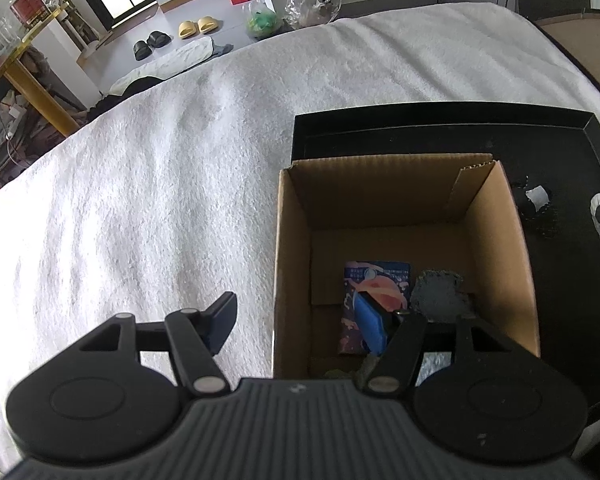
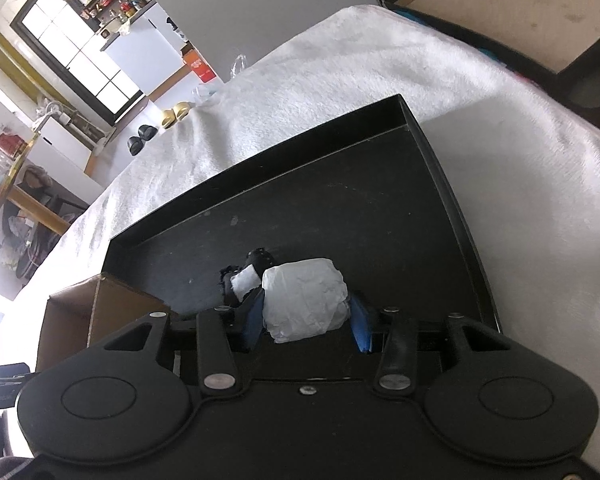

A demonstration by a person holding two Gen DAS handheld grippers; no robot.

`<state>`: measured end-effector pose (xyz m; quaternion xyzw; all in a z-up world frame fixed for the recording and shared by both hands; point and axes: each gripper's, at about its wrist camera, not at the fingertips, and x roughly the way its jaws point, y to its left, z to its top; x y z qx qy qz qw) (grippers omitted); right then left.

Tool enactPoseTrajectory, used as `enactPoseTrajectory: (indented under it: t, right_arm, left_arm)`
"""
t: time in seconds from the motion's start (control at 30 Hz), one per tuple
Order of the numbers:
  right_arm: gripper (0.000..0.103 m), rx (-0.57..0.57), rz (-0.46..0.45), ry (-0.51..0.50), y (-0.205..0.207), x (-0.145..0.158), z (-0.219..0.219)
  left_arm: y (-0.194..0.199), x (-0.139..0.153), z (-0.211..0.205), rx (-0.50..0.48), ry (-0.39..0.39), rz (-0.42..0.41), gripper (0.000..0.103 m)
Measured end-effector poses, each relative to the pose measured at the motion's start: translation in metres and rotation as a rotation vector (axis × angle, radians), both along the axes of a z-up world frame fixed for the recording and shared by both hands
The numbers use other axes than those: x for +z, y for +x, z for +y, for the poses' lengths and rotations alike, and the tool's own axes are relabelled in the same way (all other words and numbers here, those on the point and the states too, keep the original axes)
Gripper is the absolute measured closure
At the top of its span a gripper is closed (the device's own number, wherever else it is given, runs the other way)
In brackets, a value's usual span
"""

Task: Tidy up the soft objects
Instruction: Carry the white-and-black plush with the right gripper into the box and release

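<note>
In the left wrist view an open cardboard box (image 1: 496, 232) stands in a black tray (image 1: 420, 136). A colourful flat packet (image 1: 380, 284) and a grey fuzzy piece (image 1: 440, 292) lie on the box's floor. My left gripper (image 1: 296, 316) is open and straddles the box's left wall, one finger outside, the blue pad inside; neither touches it. In the right wrist view my right gripper (image 2: 308, 326) is shut on a white crumpled soft packet (image 2: 304, 304) just above the tray (image 2: 340, 208). A black-and-white soft thing (image 2: 246, 280) lies right behind the packet.
The tray rests on a white fluffy blanket (image 1: 180, 160) over a bed. The box (image 2: 84, 312) sits at the tray's left end. Beyond the bed's far edge are slippers (image 1: 198, 26), plastic bags (image 1: 312, 6) and a yellow-legged table (image 1: 40, 96).
</note>
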<state>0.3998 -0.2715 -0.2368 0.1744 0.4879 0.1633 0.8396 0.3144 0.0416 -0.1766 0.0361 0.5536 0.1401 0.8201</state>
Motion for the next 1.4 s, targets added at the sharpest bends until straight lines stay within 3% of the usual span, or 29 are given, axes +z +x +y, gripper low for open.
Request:
enactPoseTrajectory:
  t: [0.7,1.2,1.4]
  right_arm:
    - [0.059,0.083,-0.083,-0.031,-0.03,0.061,0.044]
    - [0.059,0.16,-0.13,-0.072,-0.05,0.094,0.096]
    - [0.059,0.188,-0.135,-0.097,-0.056,0.097,0.116]
  left_arm:
    - [-0.024,0.015,0.023,0.04,-0.094,-0.081,0.04]
    - [-0.05,-0.004,0.056,0.098,-0.232,-0.105,0.04]
    - [-0.053,-0.005,0.061,0.068,-0.271,-0.147,0.04]
